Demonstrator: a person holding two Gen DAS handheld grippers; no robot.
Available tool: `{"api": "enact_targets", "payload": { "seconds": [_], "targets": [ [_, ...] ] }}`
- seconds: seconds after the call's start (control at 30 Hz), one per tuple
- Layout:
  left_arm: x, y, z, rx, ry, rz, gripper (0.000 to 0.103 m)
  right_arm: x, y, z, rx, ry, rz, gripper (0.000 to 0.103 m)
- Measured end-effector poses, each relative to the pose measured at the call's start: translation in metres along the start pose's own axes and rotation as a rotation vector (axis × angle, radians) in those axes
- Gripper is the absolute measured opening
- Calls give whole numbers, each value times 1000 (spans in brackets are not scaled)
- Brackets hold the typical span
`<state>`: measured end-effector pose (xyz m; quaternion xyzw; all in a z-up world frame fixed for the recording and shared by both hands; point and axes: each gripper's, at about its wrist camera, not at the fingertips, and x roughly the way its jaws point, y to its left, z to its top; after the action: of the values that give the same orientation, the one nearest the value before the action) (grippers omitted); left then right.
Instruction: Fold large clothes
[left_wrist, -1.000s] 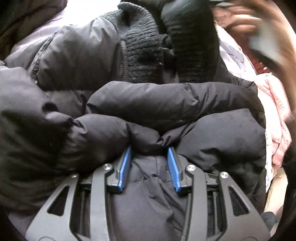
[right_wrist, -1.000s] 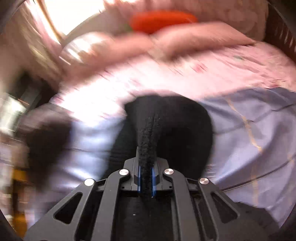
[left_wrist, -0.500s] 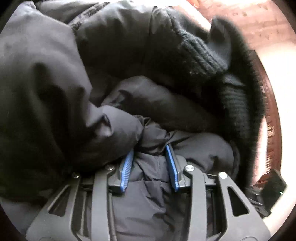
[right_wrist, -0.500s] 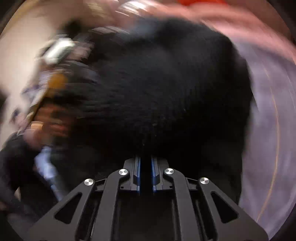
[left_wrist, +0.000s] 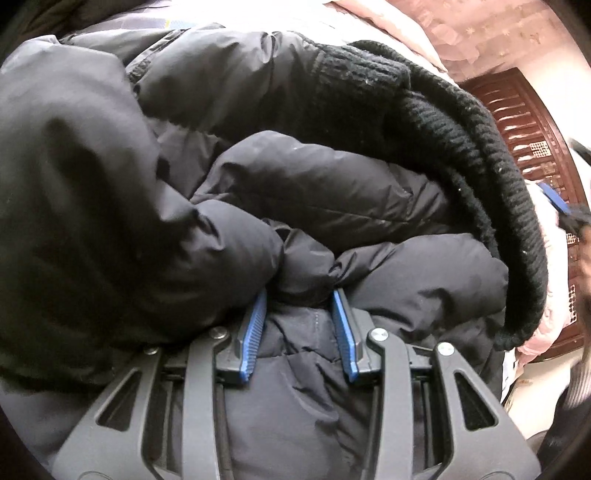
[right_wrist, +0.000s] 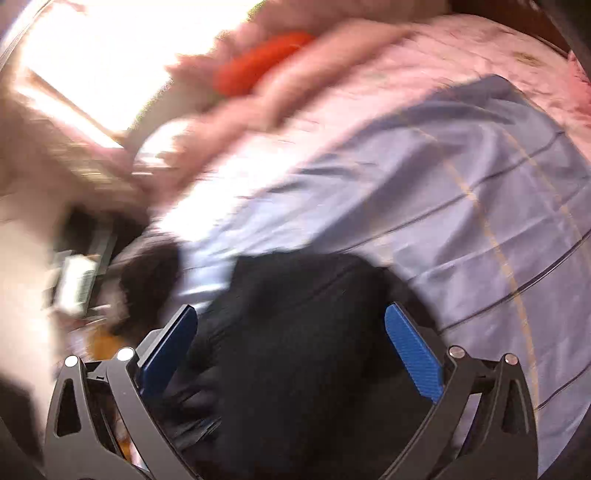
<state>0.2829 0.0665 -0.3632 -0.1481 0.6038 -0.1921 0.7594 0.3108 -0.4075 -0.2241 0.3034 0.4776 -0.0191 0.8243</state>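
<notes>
A black puffer jacket (left_wrist: 332, 192) with a black ribbed knit trim (left_wrist: 480, 147) fills the left wrist view, bunched in thick folds. My left gripper (left_wrist: 299, 295) is shut on a fold of the jacket, with fabric pinched between its blue pads. In the right wrist view, which is blurred, my right gripper (right_wrist: 291, 325) is open wide, and black fabric of the jacket (right_wrist: 303, 332) lies between and below its fingers (right_wrist: 413, 347). One blue right fingertip also shows at the right edge of the left wrist view (left_wrist: 554, 197).
The jacket lies on a bed with a lilac striped sheet (right_wrist: 461, 192) and a pink quilt (right_wrist: 406, 59). A red item (right_wrist: 258, 62) sits on the quilt. A dark wooden carved headboard (left_wrist: 517, 122) stands at the right. Pink cloth (left_wrist: 546, 328) lies beside the jacket.
My right gripper was shut on the black knit edge and has opened wide, letting it go. My left gripper keeps its hold while the jacket shifts and the knit trim settles to the right.
</notes>
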Motion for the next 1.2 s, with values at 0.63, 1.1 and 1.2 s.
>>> {"api": "enact_targets", "payload": {
  "seconds": [0.63, 1.1, 1.2],
  "targets": [
    [-7, 40, 7, -166, 10, -149, 35, -97, 164, -102, -606, 34, 638, 12],
    [-202, 39, -46, -233, -418, 134, 60, -40, 162, -386, -1117, 353, 109, 50],
    [-197, -16, -52, 43, -406, 24, 49, -78, 160, -355, -1069, 278, 162, 50]
  ]
}}
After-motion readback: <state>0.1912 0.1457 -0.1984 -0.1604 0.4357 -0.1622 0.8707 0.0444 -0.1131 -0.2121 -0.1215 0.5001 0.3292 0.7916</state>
